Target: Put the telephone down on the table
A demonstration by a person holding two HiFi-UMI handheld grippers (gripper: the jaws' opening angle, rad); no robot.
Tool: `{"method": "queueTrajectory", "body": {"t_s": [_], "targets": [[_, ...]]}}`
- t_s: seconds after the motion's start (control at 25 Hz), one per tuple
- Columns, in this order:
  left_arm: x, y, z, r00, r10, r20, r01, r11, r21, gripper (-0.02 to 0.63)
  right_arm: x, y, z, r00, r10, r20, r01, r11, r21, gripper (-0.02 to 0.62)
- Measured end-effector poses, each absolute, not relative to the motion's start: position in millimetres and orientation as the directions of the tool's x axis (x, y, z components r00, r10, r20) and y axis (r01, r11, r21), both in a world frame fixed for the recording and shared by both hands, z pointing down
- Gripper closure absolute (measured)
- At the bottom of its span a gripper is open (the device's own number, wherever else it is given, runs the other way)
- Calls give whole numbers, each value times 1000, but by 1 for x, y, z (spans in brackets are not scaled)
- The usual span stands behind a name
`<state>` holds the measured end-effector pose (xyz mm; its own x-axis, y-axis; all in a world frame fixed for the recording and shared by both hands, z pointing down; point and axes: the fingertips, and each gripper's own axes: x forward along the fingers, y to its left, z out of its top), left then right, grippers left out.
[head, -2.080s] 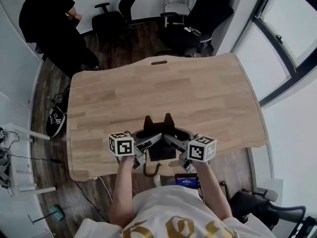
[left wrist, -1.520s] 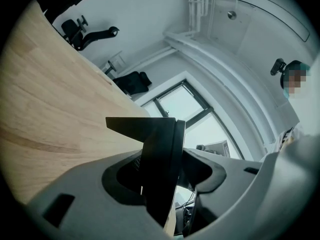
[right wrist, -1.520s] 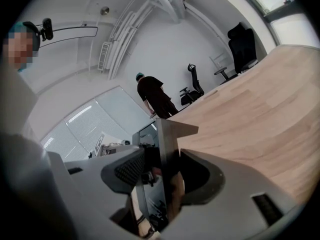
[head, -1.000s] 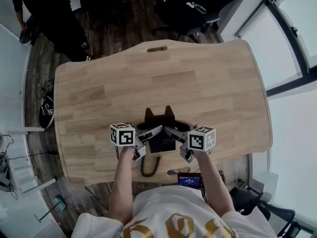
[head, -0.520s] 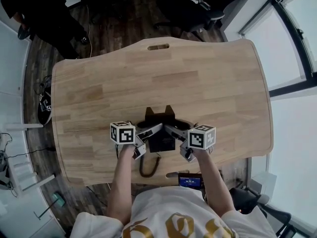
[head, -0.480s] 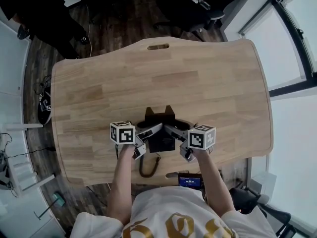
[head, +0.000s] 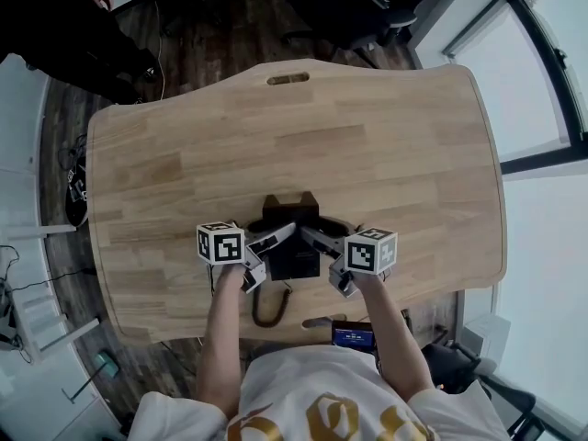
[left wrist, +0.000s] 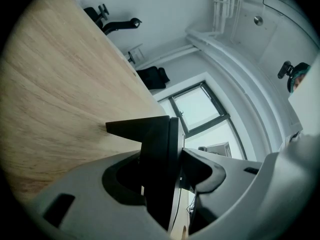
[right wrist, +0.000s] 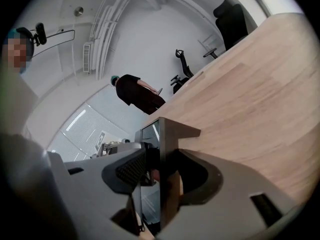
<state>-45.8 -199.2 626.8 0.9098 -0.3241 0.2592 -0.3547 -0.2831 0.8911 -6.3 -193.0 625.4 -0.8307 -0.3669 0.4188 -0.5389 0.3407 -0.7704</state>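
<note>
Head view from above. A black telephone (head: pixel 294 260) sits over the wooden table (head: pixel 386 154), close to the middle of the near edge and well apart from the far edge and both side edges. Whether its base touches the wood cannot be told. The left gripper (head: pixel 276 237) takes it from the left and the right gripper (head: pixel 317 239) from the right, and their marker cubes and jaws cover the telephone's flanks. In the left gripper view a black edge of the telephone stands between the jaws, which are clamped on it. In the right gripper view the jaws have just been closing, with the telephone's edge between them and the pads pressed against it.

A coiled cord (head: pixel 266 306) hangs from the telephone across the near edge. A slot (head: pixel 288 78) is cut into the table at the middle of the far edge, and another slot (head: pixel 317 322) at the near edge, just beside the cord. Below the near edge a small device with a lit screen (head: pixel 350 336) shows. Beyond the far left corner stands a person in dark clothes (head: pixel 64 26). Office chairs (head: pixel 358 7) stand past the far edge, on a dark plank floor (head: pixel 211 44). A window (head: pixel 551 62) runs along the right side.
</note>
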Motion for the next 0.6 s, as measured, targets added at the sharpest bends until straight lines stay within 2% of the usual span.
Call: {"method": "queueTrajectory", "body": {"t_s": [0.32, 0.6], "targets": [[-45, -200, 628, 904, -344, 254, -354, -266, 897, 387, -6, -192, 625, -822, -384, 422, -553, 358, -752, 399], [-52, -203, 633, 854, -415, 314, -443, -263, 857, 320, 0, -191, 624, -804, -411, 430, -570, 328, -753, 409]]}}
